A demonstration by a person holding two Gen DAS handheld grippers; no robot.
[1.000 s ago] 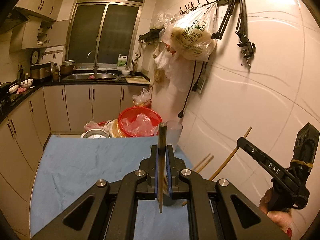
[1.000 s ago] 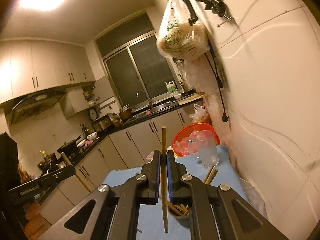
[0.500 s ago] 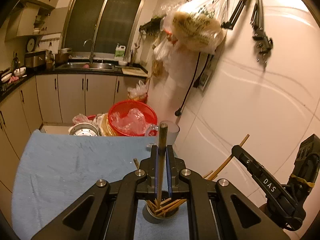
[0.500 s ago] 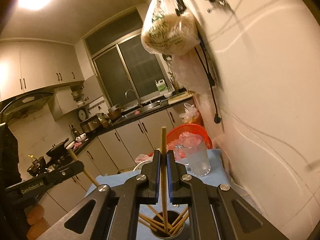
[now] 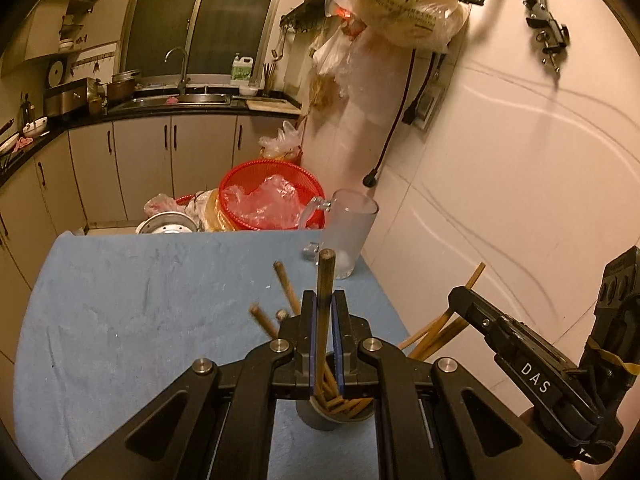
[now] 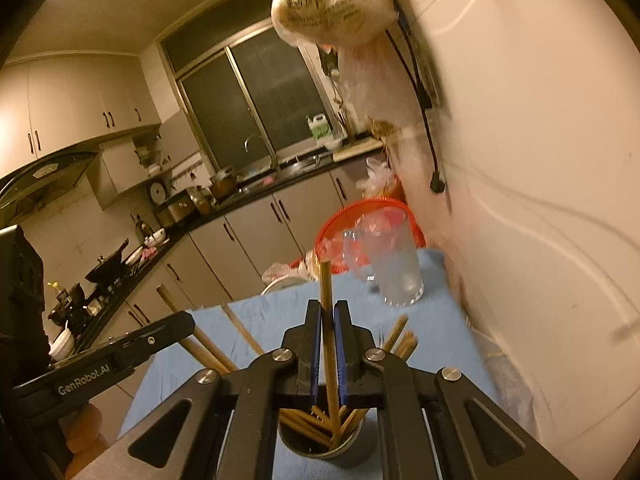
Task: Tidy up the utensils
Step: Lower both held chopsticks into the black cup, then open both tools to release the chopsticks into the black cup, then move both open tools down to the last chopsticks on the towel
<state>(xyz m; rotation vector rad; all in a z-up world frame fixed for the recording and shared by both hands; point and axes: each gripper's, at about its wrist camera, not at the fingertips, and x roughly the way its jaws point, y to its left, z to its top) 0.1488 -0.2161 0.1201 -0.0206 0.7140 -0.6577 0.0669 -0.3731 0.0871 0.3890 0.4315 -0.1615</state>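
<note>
My left gripper point(image 5: 324, 300) is shut on a brown chopstick point(image 5: 325, 276) whose lower end reaches into a grey holder cup point(image 5: 328, 420) with several chopsticks in it. My right gripper point(image 6: 328, 312) is shut on a lighter wooden chopstick point(image 6: 326, 284) that also dips into the same cup point(image 6: 320, 446). The right gripper shows at the right of the left wrist view point(image 5: 460, 296), and the left gripper at the left of the right wrist view point(image 6: 188, 322). Both hover just above the cup on the blue cloth point(image 5: 140, 300).
A frosted glass mug point(image 5: 350, 236) stands at the table's far right corner by the white wall point(image 5: 520, 160). A red basket point(image 5: 272, 196) and a metal bowl point(image 5: 168, 226) sit beyond the far edge. Kitchen cabinets run along the left.
Both grippers have come down with their chopsticks. The lower ends now sit inside the holder cup, which has risen into fuller view in both wrist views.
</note>
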